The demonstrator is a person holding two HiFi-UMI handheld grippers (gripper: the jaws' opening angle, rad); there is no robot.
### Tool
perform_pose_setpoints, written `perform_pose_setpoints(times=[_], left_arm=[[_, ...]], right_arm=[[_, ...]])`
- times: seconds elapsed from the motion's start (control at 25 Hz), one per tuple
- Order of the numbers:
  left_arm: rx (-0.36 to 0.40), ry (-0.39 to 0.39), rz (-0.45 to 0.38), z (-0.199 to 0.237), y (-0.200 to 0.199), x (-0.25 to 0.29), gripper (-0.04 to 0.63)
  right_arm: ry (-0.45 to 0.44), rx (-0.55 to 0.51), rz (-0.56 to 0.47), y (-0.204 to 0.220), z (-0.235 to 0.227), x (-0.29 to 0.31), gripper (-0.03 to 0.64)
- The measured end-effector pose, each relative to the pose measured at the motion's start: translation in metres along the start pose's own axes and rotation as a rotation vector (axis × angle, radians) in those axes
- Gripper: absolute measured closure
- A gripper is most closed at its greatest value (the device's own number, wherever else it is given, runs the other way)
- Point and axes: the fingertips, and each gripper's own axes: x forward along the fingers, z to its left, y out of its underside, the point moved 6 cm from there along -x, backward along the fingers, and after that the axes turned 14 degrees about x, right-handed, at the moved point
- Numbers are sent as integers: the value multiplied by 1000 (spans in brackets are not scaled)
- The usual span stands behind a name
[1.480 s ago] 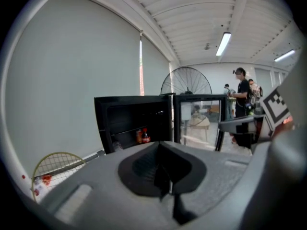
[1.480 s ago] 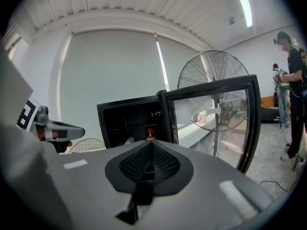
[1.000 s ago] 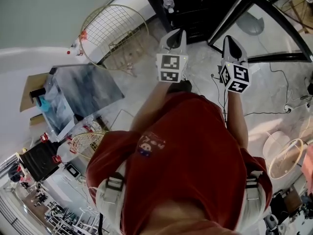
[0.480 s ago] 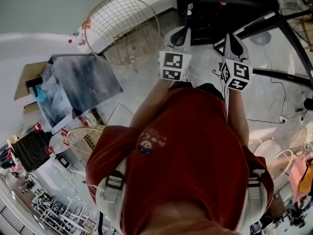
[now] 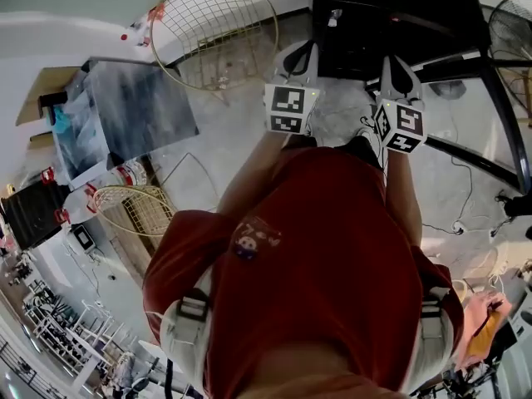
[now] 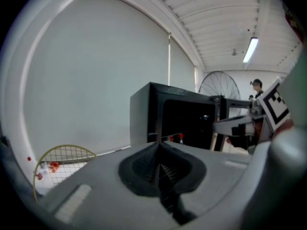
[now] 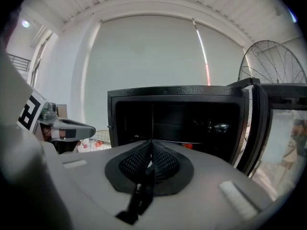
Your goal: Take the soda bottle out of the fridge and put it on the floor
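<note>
Approach step. Black box-shaped fridge [image 7: 172, 92] at twelve o'clock, glass-fronted door [image 7: 254, 128] open toward two o'clock. Left gripper [image 6: 158, 146] and right gripper [image 7: 151, 143] both clenched, empty. Red-capped soda bottle [image 7: 188, 146] probably on the dim inner shelf. Next: unclench one gripper, reach inside.

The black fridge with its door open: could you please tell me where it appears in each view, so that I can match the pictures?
Head view: the black fridge lies along the top edge, right of centre.
Left gripper view: the fridge stands at centre, seen corner-on.
Right gripper view: the fridge fills the middle, with its open front facing the camera.
Shared landmark: the round wire fan to the fridge's right.
</note>
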Motion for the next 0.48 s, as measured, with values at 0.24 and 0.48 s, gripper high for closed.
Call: perform_pose_setpoints(times=[0.24,0.48], left_arm=[[-26,-154,50,-31,-4,15,595],[-65,-253,77,-80,-21,34,595]], right_arm=[[-130,10,25,-8,-53,5,615],[-174,50,33,-15,-112,6,615]])
